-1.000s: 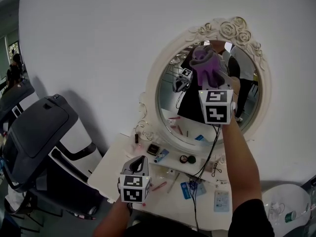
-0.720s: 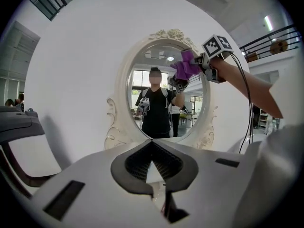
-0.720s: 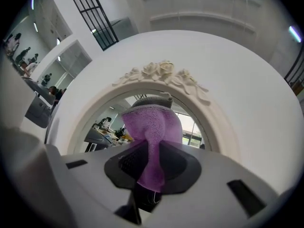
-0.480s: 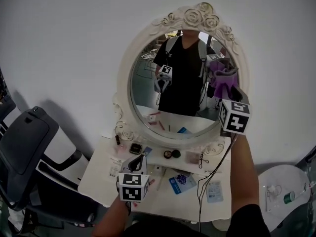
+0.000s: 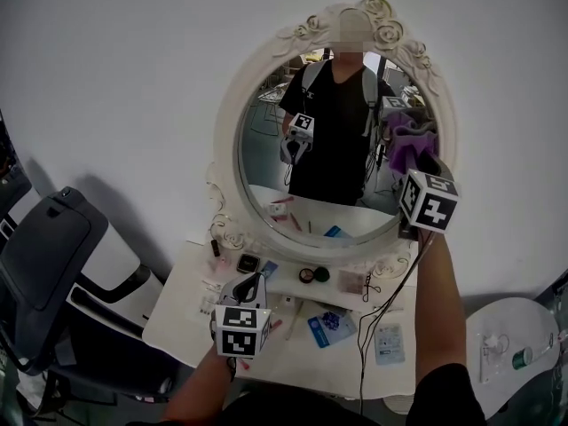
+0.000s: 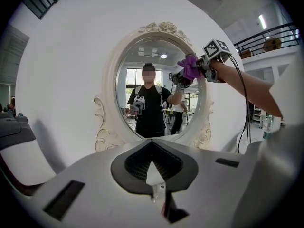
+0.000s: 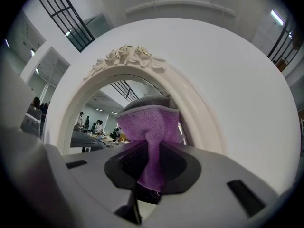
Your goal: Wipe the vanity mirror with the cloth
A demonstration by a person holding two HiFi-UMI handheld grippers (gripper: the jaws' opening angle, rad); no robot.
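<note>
Barely shifted, right hand-held gripper [image 5: 416, 161] presses clamped cloth [image 5: 405, 140] to mirror [image 5: 266, 149] above cosmetics [image 5: 312, 275].

A plain, evenly lit white wall [image 5: 133, 78] fills the head view from 9 o'clock round to 3, with a white counter [image 5: 176, 316] against it at 6 o'clock. A bulky grey-and-white chair-like unit [image 5: 53, 247] stands at 8 o'clock, a small round white table [image 5: 510, 389] at 4. In the right gripper view, a black railing [image 7: 66, 18] shows at 11 o'clock and a ceiling light strip [image 7: 276, 17] at 1.
</note>
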